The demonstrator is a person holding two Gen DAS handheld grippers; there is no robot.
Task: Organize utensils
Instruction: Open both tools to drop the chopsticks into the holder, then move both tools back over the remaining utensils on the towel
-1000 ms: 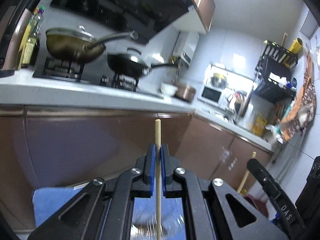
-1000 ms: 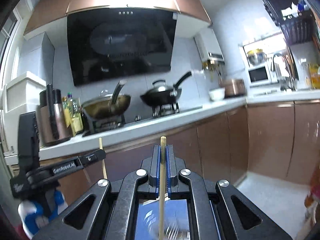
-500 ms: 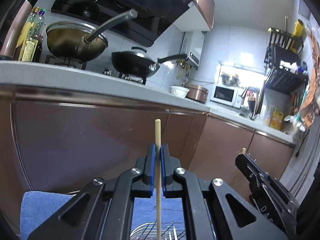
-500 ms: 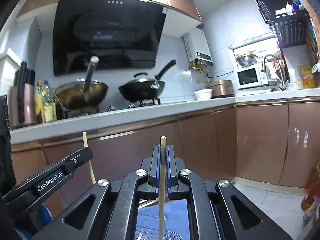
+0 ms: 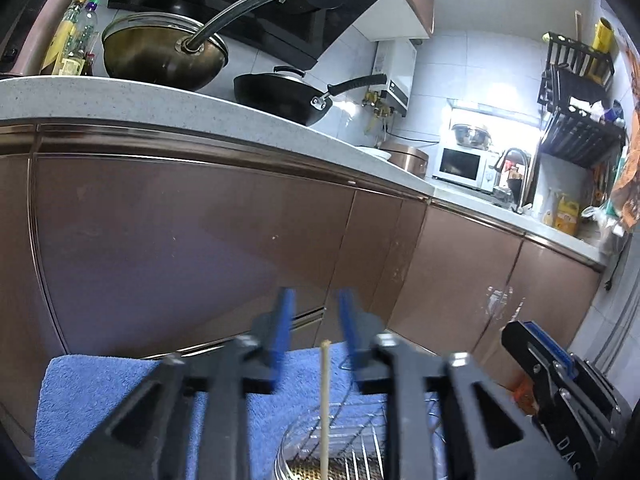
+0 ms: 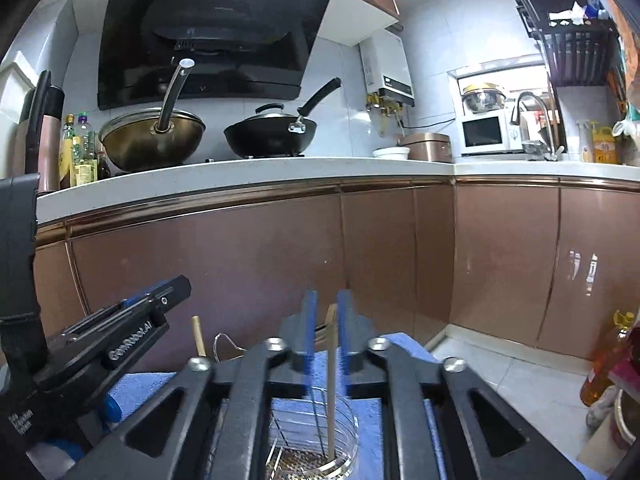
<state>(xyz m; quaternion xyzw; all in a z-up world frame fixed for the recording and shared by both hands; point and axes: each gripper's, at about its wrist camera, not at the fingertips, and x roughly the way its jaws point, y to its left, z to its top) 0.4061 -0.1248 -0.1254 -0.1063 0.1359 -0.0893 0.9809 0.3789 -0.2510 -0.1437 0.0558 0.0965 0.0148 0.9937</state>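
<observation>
My left gripper (image 5: 314, 306) is open; a wooden chopstick (image 5: 324, 404) stands free between its jaws, its lower end in a wire utensil holder (image 5: 340, 440). My right gripper (image 6: 327, 308) is open too; a second chopstick (image 6: 331, 384) stands loose between its jaws, leaning in the same wire holder (image 6: 316, 436). The left gripper's chopstick (image 6: 198, 336) also shows in the right wrist view, beside the left gripper's body (image 6: 120, 344). The right gripper's body (image 5: 560, 380) shows at the lower right of the left wrist view.
The holder stands on a blue towel (image 5: 104, 400). Behind runs a brown cabinet front (image 6: 280, 264) under a white counter (image 6: 240, 176) with two woks (image 6: 152, 140). An oil bottle (image 6: 604, 360) stands on the floor at right.
Both grippers lowered toward the holder and opened, letting go of their chopsticks, which now stand in the holder. The view tilted down from the counter.
</observation>
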